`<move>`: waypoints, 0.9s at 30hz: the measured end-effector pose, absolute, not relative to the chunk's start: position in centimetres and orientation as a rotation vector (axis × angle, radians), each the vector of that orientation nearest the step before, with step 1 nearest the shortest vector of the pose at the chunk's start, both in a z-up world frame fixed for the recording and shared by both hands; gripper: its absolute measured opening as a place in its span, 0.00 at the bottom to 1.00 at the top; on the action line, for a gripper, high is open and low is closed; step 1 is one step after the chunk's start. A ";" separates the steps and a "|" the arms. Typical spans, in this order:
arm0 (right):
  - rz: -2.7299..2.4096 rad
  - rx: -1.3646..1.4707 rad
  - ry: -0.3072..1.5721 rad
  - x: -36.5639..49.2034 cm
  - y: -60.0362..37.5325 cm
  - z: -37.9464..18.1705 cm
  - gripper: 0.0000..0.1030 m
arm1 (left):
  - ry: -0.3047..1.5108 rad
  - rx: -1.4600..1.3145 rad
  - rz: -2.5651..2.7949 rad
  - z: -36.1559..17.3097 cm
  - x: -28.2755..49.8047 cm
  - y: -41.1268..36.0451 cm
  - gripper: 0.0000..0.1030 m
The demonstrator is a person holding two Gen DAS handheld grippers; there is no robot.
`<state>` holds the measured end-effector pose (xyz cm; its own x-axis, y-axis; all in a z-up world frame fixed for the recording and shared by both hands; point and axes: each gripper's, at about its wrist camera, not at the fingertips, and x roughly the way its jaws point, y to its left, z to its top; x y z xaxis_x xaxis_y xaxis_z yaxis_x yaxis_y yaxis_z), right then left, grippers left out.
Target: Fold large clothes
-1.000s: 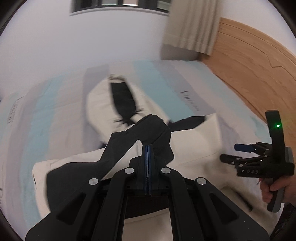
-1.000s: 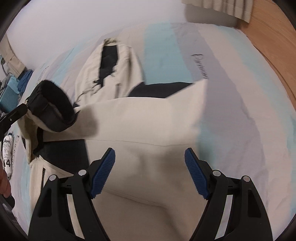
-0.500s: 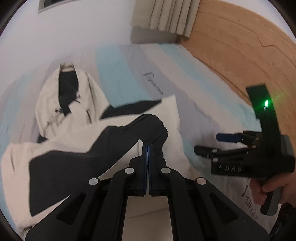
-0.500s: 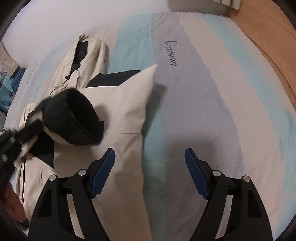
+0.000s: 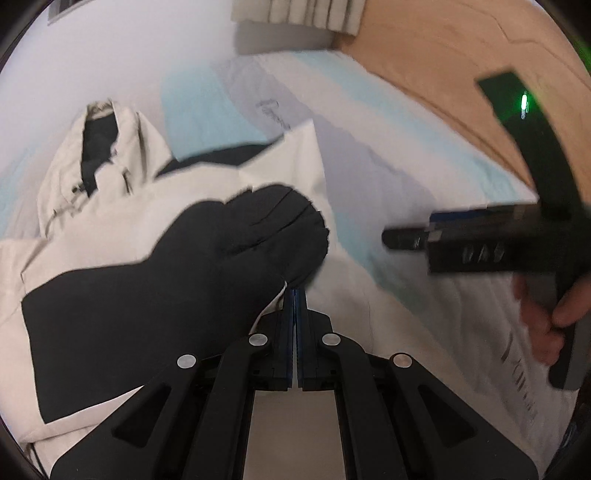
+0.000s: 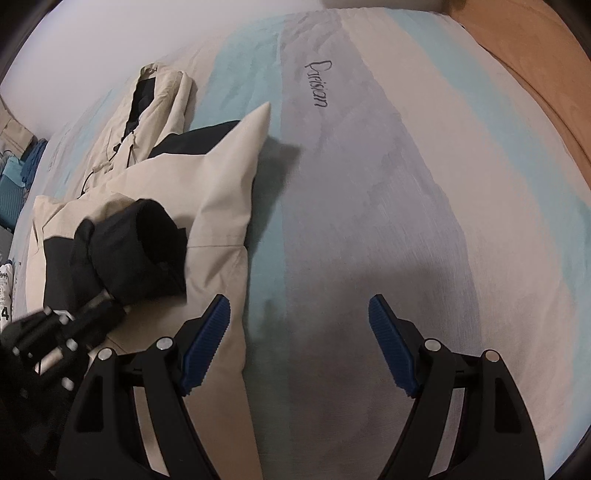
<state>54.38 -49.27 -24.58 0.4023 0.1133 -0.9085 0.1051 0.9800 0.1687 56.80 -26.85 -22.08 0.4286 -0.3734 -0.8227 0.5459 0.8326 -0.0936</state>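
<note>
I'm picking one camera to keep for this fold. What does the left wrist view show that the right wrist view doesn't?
Only the left wrist view: a curtain and the hand holding the right gripper.
Only the right wrist view: folded blue items beyond the bed's edge, and the right gripper's open, empty jaws.
Both: the cream-and-black jacket, its black cuff pinched by the left gripper, the striped bedsheet, the wooden headboard.

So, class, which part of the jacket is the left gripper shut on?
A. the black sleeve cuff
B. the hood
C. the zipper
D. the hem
A: the left gripper is pinched shut on the black sleeve cuff, lying across the cream jacket.
</note>
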 end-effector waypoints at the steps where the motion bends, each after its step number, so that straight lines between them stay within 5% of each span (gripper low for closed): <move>1: 0.003 0.217 1.160 54.2 -49.4 -24.7 0.72 | 0.988 0.202 -0.580 -22.8 56.6 -26.9 0.00; 14: 0.019 0.216 1.151 54.2 -48.5 -23.5 0.72 | 1.073 0.208 -0.595 -25.2 56.6 -26.5 0.04; 15: 0.031 0.213 1.145 54.3 -48.2 -23.1 0.72 | 1.063 0.210 -0.604 -24.5 56.3 -26.3 0.07; 17: 0.056 0.196 1.136 54.5 -47.5 -22.2 0.72 | 1.037 0.208 -0.639 -23.0 55.4 -25.6 0.41; 20: 0.105 0.182 1.119 55.0 -46.1 -21.0 0.72 | 0.975 0.200 -0.640 -20.6 54.1 -24.2 0.79; 27: 0.206 0.180 1.127 57.0 -42.1 -19.8 0.72 | 0.947 0.131 -0.604 -16.1 53.3 -18.7 0.88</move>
